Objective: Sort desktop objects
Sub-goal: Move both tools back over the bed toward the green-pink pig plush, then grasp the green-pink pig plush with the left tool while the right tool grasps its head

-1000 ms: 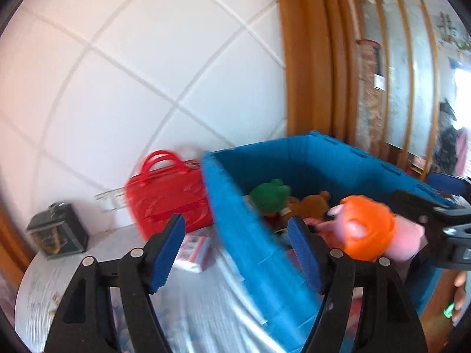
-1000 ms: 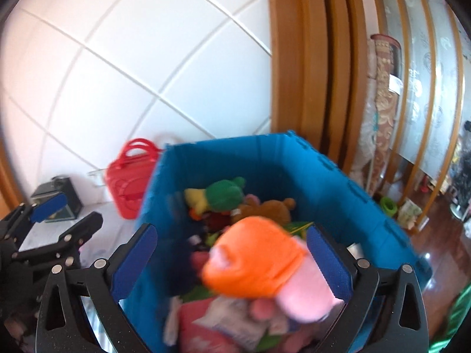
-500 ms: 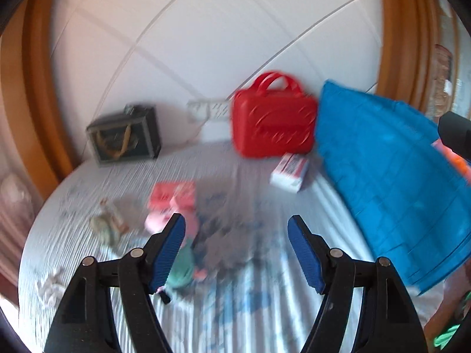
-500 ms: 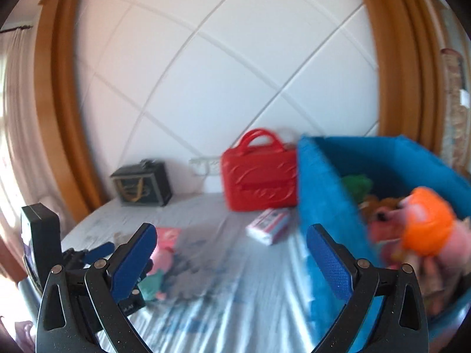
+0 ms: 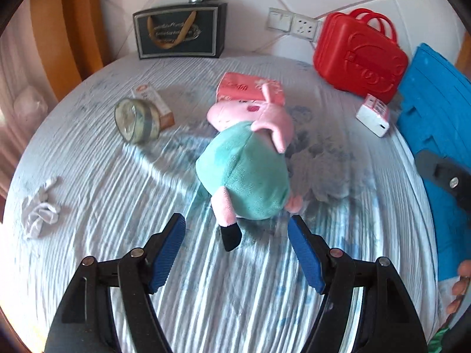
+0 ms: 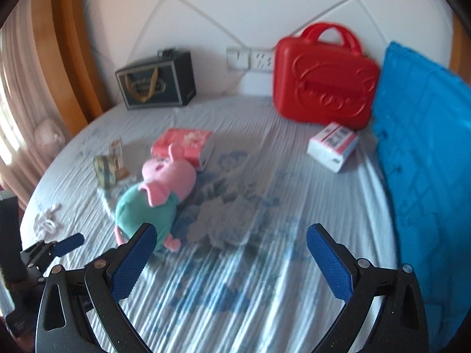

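Two black grippers with ribbed blue pads tilt down over a bed point(image 5: 88, 182) covered in a crinkled, pale blue-and-white sheet. In the left wrist view the left gripper point(image 5: 237, 251) has its jaws wide with nothing between them; the soft plush pig point(image 5: 245, 164), pink-headed with a teal fleece body, lies just beyond the tips at twelve o'clock, its black foot nearest the gap. At ten o'clock from the pig a round shiny tin point(image 5: 137, 123) rests on its edge against a small orange carton point(image 5: 156, 104), and a crumpled white cloth point(image 5: 39, 210) lies at nine o'clock. A flat pink packet point(image 5: 244, 89) touches the pig's head at twelve. At two o'clock stands a hard, glossy red plastic case point(image 5: 360, 58) with looped handles, a small white box point(image 5: 374, 116) beside it, and a woven blue bin point(image 5: 435, 111) at the right edge. A dark rectangular gift bag point(image 5: 179, 32) stands against the padded white headboard. In the right wrist view the right gripper point(image 6: 228, 260) also has its jaws wide and empty, the pig at ten o'clock of it.
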`<action>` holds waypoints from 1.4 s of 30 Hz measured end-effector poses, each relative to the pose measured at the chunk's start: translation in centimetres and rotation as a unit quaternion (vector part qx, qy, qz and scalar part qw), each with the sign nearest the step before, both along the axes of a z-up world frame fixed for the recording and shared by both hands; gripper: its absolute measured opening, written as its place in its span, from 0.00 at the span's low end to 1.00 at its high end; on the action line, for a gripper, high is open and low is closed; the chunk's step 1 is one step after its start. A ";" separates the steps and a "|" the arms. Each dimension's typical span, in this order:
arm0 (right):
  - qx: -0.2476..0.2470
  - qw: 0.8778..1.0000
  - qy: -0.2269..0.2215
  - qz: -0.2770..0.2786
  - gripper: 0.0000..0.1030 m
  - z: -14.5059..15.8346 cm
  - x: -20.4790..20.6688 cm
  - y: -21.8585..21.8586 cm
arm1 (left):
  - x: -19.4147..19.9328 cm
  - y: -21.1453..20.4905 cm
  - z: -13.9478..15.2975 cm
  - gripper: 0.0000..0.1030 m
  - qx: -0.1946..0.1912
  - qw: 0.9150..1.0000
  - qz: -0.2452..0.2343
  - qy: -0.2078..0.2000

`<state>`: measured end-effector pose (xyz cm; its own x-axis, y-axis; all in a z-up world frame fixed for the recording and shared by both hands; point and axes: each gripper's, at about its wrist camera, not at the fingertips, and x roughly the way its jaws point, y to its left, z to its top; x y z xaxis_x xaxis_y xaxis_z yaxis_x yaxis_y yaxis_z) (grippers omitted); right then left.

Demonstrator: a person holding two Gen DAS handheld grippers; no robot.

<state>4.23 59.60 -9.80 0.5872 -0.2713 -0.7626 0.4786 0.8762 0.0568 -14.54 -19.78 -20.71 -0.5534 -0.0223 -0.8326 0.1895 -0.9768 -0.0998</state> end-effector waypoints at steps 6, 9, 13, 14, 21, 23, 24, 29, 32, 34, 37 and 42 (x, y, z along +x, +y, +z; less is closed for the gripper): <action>0.003 0.997 0.052 0.050 1.00 -3.8 2.7 -2.2 | -2.6 1.9 -2.4 0.70 0.019 0.999 0.044 -0.010; 0.005 0.996 0.059 0.061 1.00 -4.7 2.8 -3.8 | -4.4 3.1 -4.2 0.70 0.002 0.998 0.053 -0.036; 0.025 0.995 0.065 0.070 1.00 -6.0 3.2 -5.0 | -5.4 2.4 -6.9 0.70 -0.050 0.994 0.067 -0.070; 0.032 0.995 0.065 0.071 1.00 -6.4 3.3 -5.0 | -5.2 1.7 -7.1 0.71 -0.056 0.993 0.068 -0.074; 0.066 0.994 0.066 0.064 1.00 -8.2 5.3 -3.6 | -3.5 -5.4 -6.8 0.71 -0.161 0.977 0.105 -0.088; 0.076 0.992 0.064 0.072 1.00 -8.3 6.1 -2.9 | -3.0 -7.9 -6.7 0.71 -0.189 0.969 0.131 -0.094; 0.080 0.992 0.063 0.069 1.00 -8.4 6.3 -2.7 | -2.7 -9.1 -6.5 0.71 -0.181 0.969 0.137 -0.094; 0.123 0.988 0.062 0.075 1.00 -9.0 8.0 -1.8 | -0.5 -10.6 -3.5 0.71 -0.093 0.990 0.096 -0.035; 0.120 0.988 0.063 0.073 1.00 -8.9 8.7 -1.3 | -0.1 -9.2 -2.6 0.71 -0.051 0.997 0.055 -0.009; 0.120 0.988 0.058 0.073 1.00 -8.6 9.2 -1.2 | -0.6 -8.7 -3.0 0.71 -0.049 0.998 0.036 -0.011; 0.119 0.989 0.052 0.078 1.00 -8.1 10.2 -0.9 | -1.6 -7.4 -3.8 0.71 -0.049 0.998 0.019 -0.029; 0.127 0.986 0.055 0.090 1.00 -8.5 13.0 -0.2 | -2.9 -6.9 -4.5 0.71 -0.029 0.999 0.005 -0.032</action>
